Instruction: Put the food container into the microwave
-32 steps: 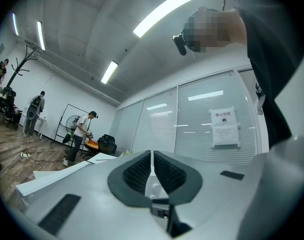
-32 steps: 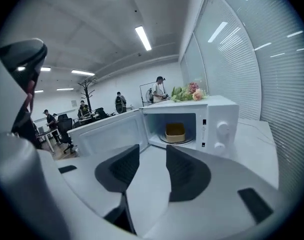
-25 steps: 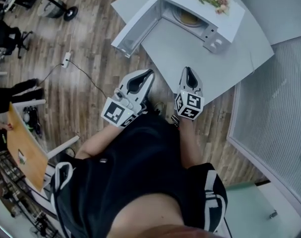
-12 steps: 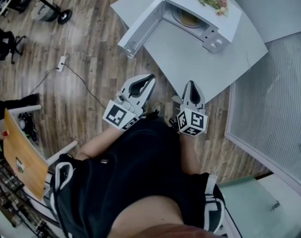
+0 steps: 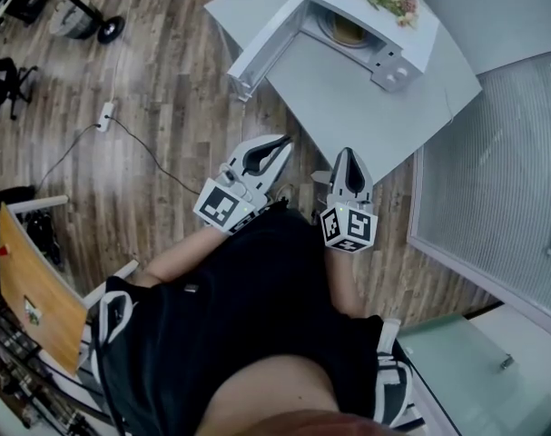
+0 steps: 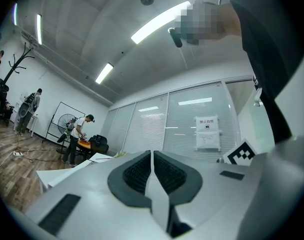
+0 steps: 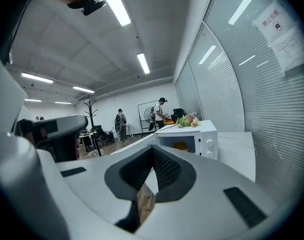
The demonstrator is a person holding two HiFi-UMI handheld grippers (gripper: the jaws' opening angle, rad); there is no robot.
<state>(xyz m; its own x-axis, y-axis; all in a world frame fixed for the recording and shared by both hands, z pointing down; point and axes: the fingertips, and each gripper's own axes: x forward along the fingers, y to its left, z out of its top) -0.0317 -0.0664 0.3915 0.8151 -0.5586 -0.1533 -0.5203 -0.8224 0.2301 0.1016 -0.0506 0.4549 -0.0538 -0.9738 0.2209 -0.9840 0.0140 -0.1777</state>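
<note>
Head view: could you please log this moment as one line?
microwave: door open, yellow item inside | left gripper: shut, empty | right gripper: shut, empty

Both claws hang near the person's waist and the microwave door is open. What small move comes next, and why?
Probably reach the left gripper toward the door and start swinging it shut. A yellowish container seems to sit inside the microwave already, the door stands wide open on that side, and the right gripper, like the left, is shut and empty.
</note>
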